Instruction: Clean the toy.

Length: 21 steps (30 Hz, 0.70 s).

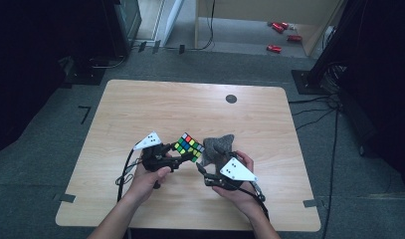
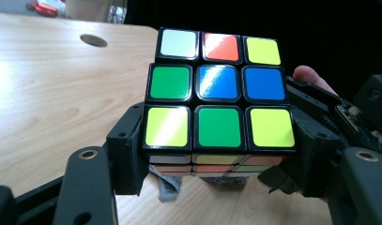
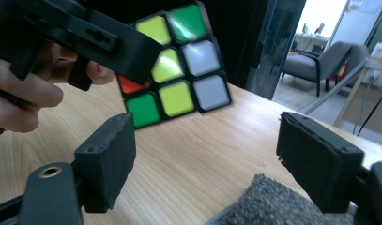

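Note:
A scrambled colour cube (image 1: 188,145) (image 2: 219,89) is held a little above the wooden table (image 1: 155,104), and my left gripper (image 1: 189,156) (image 2: 219,159) is shut on its lower layer from both sides. My right gripper (image 1: 203,168) (image 3: 212,159) stands open just to the right of the cube, pads apart and pressing on nothing. A grey cloth (image 1: 217,146) (image 3: 268,201) lies bunched by the right gripper, its edge low between the jaws. The cube (image 3: 177,84) shows ahead in the right gripper view, with a left jaw across its corner.
A round black hole (image 1: 231,98) sits in the tabletop at the far right. Bare wood stretches to the left and far side of the hands. Red objects (image 1: 279,30) lie on the floor beyond the table, and dark stands flank both sides.

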Available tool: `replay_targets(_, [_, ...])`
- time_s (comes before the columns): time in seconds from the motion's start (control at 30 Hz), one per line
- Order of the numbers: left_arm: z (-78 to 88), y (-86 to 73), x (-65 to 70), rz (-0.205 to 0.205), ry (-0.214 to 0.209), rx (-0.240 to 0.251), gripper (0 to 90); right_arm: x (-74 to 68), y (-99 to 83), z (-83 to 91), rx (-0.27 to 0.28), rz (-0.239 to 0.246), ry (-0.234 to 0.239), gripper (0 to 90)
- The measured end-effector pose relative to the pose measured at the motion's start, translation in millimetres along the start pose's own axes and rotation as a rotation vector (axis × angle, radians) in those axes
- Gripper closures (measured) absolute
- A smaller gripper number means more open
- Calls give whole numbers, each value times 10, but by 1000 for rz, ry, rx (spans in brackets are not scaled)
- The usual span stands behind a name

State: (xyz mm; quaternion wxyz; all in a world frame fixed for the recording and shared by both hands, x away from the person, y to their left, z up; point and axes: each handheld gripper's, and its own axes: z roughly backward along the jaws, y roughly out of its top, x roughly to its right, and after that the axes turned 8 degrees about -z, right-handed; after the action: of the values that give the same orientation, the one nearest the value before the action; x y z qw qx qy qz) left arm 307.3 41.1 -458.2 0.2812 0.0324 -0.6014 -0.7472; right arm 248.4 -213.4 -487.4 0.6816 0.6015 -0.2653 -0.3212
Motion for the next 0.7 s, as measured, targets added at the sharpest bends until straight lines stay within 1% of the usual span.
replay_targets(0.1, [-17,10,31,1,-2,-8,353,-45,-3,-16,6,26,-3,200])
replay_targets(0.23, [-52,18,68,15,-17,-27,353,-74,-8,-36,8,51,-2,199])
replay_targets(0.4, [-106,4,107,18,-31,-63,352,-94,-14,-45,9,60,-4,209])
replay_targets(0.53, [-140,-2,149,16,-47,-75,352,-119,-24,-60,0,76,-8,239])
replay_targets(0.63, [-157,-6,173,12,-55,-79,352,-138,-30,-66,4,87,-16,292])
replay_targets(0.7, [-161,-5,165,22,-57,-82,352,-143,-26,-63,5,99,-16,311])
